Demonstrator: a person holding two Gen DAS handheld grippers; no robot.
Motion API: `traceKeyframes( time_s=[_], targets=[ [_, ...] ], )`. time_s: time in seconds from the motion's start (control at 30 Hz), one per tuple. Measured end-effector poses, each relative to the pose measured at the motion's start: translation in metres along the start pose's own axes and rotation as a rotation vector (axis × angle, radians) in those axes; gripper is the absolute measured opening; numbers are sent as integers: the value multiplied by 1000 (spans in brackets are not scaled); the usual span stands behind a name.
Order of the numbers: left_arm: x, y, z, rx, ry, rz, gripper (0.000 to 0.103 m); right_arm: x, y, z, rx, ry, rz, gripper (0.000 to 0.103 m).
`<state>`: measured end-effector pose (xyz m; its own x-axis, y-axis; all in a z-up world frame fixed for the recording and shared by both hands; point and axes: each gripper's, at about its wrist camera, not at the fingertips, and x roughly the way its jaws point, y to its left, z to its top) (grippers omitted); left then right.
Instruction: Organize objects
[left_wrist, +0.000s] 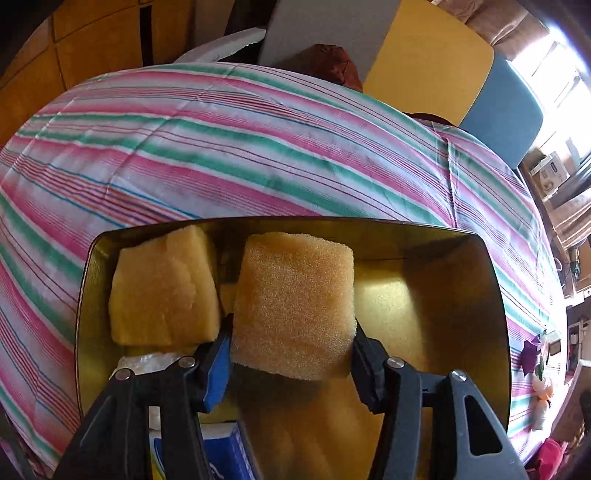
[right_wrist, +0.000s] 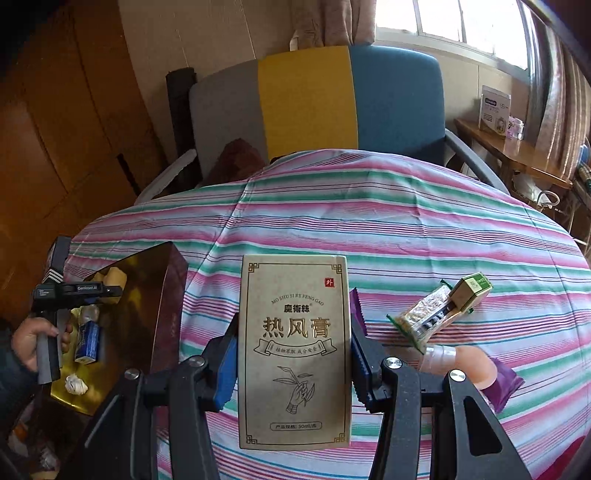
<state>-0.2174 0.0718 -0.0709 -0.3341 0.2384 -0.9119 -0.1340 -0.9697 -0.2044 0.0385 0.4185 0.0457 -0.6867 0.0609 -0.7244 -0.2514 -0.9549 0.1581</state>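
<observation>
My left gripper (left_wrist: 291, 343) is shut on a yellow sponge block (left_wrist: 295, 302) and holds it over a gold-lined box (left_wrist: 476, 295). A second yellow sponge (left_wrist: 164, 288) lies in the box's left part. A blue carton (left_wrist: 218, 454) lies in the box below my fingers. My right gripper (right_wrist: 293, 350) is shut on a beige product box with Chinese print (right_wrist: 293, 350), held above the striped tablecloth (right_wrist: 369, 221). In the right wrist view the left gripper (right_wrist: 107, 290) is over the gold-lined box (right_wrist: 173, 295) at the left.
On the cloth to the right lie a small green-topped carton (right_wrist: 472, 291), a clear packet (right_wrist: 421, 317), a peach bottle (right_wrist: 461, 365) and a purple wrapper (right_wrist: 506, 384). A grey, yellow and blue chair (right_wrist: 314, 107) stands behind the table. A wooden side table (right_wrist: 517, 155) is at the right.
</observation>
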Motion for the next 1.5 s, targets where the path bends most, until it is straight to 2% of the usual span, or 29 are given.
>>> traceKeyframes(
  time_s=[0.07, 0.17, 0.3, 0.43, 0.67, 0.87, 1.1, 1.27, 1.5],
  targets=[
    [0, -2, -1, 4, 9, -24, 70, 0, 6, -2, -4, 7, 17, 52],
    [-5, 0, -3, 13, 1, -38, 77, 1, 17, -2, -19, 19, 35, 52],
    [-14, 3, -8, 19, -11, -45, 78, 4, 29, -5, -37, 29, 48, 52],
    [-32, -1, -16, 68, -58, -33, 78, 9, 35, -10, -43, 46, 54, 52],
    [-89, -6, -54, 135, -232, 35, 78, 28, 35, -32, -32, 120, 36, 52],
    [-124, -6, -89, 157, -339, 70, 78, 42, 29, -47, -19, 185, 14, 52],
    [-133, -4, -121, 196, -345, 71, 78, 60, 30, -64, -14, 250, -12, 52],
    [-134, -1, -141, 211, -337, 78, 78, 64, 31, -69, -11, 260, -27, 52],
    [-134, 7, -153, 209, -332, 73, 78, 68, 36, -71, -32, 273, -54, 51]
  ],
)
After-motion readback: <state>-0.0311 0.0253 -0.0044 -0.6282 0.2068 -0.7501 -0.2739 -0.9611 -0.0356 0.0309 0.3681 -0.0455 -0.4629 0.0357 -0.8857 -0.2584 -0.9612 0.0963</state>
